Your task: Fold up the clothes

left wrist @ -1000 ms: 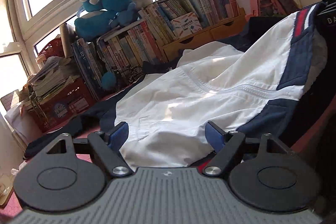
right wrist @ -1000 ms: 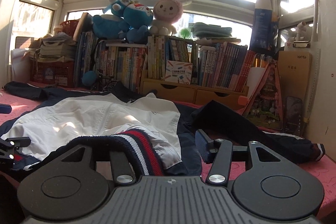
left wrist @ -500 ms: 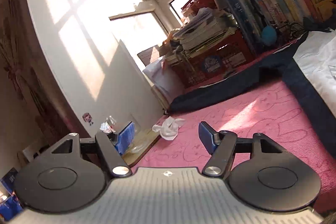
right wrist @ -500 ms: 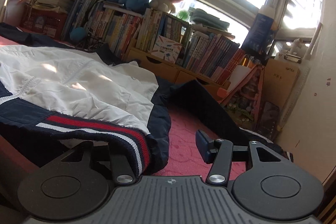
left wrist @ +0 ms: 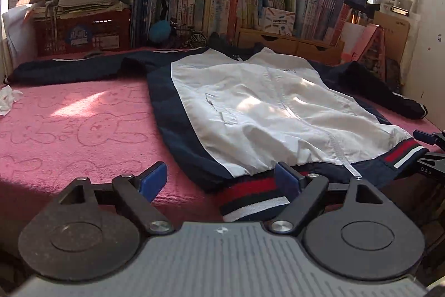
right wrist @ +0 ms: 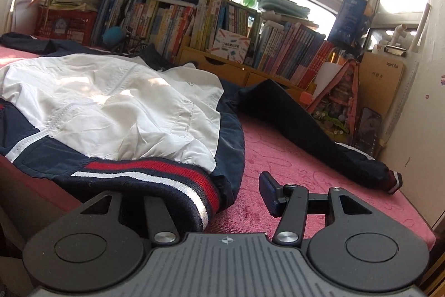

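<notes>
Jacket (left wrist: pixel 267 113) lies flat; left tongs (left wrist: pixel 219 180) gape; right tongs (right wrist: pixel 219 196) seemingly agape too.

The jacket (left wrist: pixel 267 113) shows thin, crinkled white cloth with a faint sheen, navy side panels matt, and a ribbed knit hem (right wrist: pixel 155 171). Under it the pink cover (left wrist: pixel 83 130) looks nubbly like towelling. The left gripper (left wrist: pixel 219 180) has matt black plastic arms, shiny metal pivots.
</notes>
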A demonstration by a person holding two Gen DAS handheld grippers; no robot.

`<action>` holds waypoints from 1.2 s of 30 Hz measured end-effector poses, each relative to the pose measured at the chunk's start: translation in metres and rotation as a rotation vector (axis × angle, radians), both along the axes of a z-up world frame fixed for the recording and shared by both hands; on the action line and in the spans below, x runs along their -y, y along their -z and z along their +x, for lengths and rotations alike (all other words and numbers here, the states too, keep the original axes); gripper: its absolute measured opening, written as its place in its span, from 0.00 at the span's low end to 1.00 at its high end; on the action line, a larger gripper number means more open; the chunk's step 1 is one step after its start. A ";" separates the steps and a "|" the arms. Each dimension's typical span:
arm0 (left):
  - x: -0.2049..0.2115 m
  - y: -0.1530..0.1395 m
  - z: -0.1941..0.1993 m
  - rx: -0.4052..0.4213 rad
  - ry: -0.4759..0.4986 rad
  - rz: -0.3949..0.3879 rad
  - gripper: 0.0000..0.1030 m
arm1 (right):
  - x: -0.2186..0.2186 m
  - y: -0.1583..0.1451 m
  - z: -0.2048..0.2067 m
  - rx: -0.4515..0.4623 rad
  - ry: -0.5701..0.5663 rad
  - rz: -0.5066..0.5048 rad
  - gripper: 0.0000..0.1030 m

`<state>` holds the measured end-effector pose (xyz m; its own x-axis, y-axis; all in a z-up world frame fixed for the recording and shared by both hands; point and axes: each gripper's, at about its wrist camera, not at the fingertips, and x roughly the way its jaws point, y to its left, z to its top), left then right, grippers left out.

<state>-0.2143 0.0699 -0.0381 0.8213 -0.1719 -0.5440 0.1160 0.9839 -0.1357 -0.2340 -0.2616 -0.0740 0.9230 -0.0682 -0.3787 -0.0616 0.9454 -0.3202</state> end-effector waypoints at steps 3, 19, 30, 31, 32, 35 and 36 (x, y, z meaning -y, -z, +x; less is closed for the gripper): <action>0.003 0.012 0.008 -0.061 -0.063 -0.015 0.83 | 0.002 0.004 -0.002 -0.014 0.011 0.002 0.51; 0.004 0.012 0.011 -0.069 -0.163 -0.170 0.78 | -0.009 0.010 -0.013 0.045 -0.022 -0.048 0.53; -0.024 -0.015 -0.005 -0.012 -0.319 0.078 0.16 | -0.060 -0.006 0.002 0.144 -0.282 -0.138 0.57; -0.027 -0.012 -0.005 -0.037 -0.327 0.080 0.17 | -0.060 -0.003 0.001 0.132 -0.282 -0.153 0.57; -0.027 -0.007 -0.005 -0.068 -0.330 0.107 0.16 | -0.057 -0.001 0.000 0.113 -0.276 -0.169 0.57; -0.027 0.006 -0.006 -0.142 -0.333 0.183 0.19 | -0.036 0.010 -0.008 0.039 -0.215 -0.218 0.57; -0.028 0.010 -0.007 -0.162 -0.333 0.205 0.19 | -0.026 0.009 -0.011 0.003 -0.194 -0.200 0.58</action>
<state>-0.2212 0.0979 -0.0476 0.7150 0.2137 -0.6657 -0.2197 0.9726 0.0762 -0.2452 -0.2361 -0.0829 0.9273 0.0367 -0.3726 -0.2339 0.8340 -0.4997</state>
